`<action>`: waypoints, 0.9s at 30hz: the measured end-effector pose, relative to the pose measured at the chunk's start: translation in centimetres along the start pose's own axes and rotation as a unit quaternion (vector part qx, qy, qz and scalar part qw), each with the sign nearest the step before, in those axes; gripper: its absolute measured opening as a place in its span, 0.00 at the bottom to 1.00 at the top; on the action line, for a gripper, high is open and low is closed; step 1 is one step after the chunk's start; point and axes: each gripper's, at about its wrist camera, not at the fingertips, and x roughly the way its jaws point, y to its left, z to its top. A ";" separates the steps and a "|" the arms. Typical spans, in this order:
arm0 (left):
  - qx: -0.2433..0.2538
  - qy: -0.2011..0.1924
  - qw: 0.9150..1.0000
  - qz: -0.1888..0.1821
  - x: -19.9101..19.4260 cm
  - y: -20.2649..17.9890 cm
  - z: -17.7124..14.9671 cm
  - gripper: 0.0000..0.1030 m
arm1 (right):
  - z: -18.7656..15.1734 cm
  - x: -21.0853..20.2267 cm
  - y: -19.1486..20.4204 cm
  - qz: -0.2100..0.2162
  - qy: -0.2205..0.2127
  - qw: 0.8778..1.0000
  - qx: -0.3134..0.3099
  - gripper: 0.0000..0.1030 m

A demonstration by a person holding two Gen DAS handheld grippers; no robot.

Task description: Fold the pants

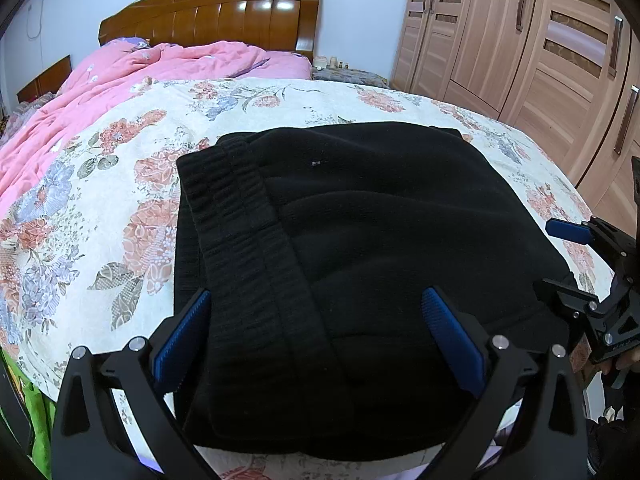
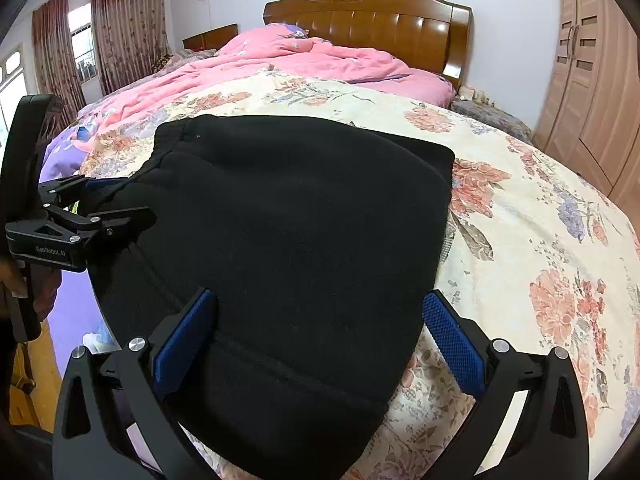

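Hovering w/ both jaws wide, left gripper point(image 1: 316, 340) & right gripper point(image 2: 320, 340) over folded pants point(image 1: 360, 240); snagging the 9 o'clock waistband (ribbed) point(image 1: 240, 232) could undo folds.

We see a bed point(image 1: 460, 108) under a floral cover point(image 1: 120, 200); folded black pants point(image 1: 360, 240) lie on it, a rumpled pink quilt point(image 1: 120, 80) lies beyond, toward the wooden headboard point(image 1: 224, 12).

Folded pants point(image 1: 360, 248) lie on the bedspread point(image 1: 100, 200), quilt point(image 1: 120, 80) behind them

floral bedspread point(image 2: 540, 200) lies bare right of pants point(image 2: 300, 220); quilt point(image 2: 280, 60) beyond
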 end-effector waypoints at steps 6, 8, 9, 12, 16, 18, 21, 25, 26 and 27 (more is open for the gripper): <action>0.001 0.000 1.000 0.000 0.0 0.0 0.0 0.99 | -0.2 -0.1 0.0 0.000 0.001 1.000 0.000 0.96; 0.001 0.000 1.000 -0.001 0.1 0.0 0.1 0.99 | -0.1 0.0 -0.1 0.000 0.001 1.000 -0.001 0.96; 0.001 0.000 1.000 -0.001 0.1 0.0 0.1 0.99 | -0.2 0.0 -0.1 -0.001 0.002 1.000 -0.001 0.96; 0.001 0.002 1.000 -0.001 0.1 0.0 0.0 0.99 | -0.3 0.0 -0.1 -0.001 0.003 1.000 0.001 0.96; 0.003 0.003 1.000 -0.001 0.0 -0.1 -0.2 0.99 | -0.6 -0.3 0.1 -0.004 0.008 1.000 -0.002 0.96; 0.004 0.003 1.000 -0.002 -0.1 -0.1 -0.2 0.99 | -0.7 -0.5 0.0 -0.003 0.013 1.000 0.001 0.96; 0.003 0.012 1.000 0.011 -0.5 -0.5 0.0 0.99 | -0.9 -1.5 -0.5 0.008 0.027 1.000 0.010 0.96; -0.005 0.011 0.999 0.039 -2.4 -0.7 -0.9 0.99 | -3.1 -4.5 -3.5 -0.005 0.044 0.999 0.010 0.96; -0.002 -0.004 0.999 0.049 -3.5 -0.6 -1.4 0.99 | -3.8 -5.7 -4.9 -0.027 0.034 0.999 0.023 0.96; 0.004 -0.015 0.998 0.064 -4.4 -0.5 -1.8 0.99 | -4.8 -7.2 -7.3 -0.054 0.023 0.997 0.051 0.96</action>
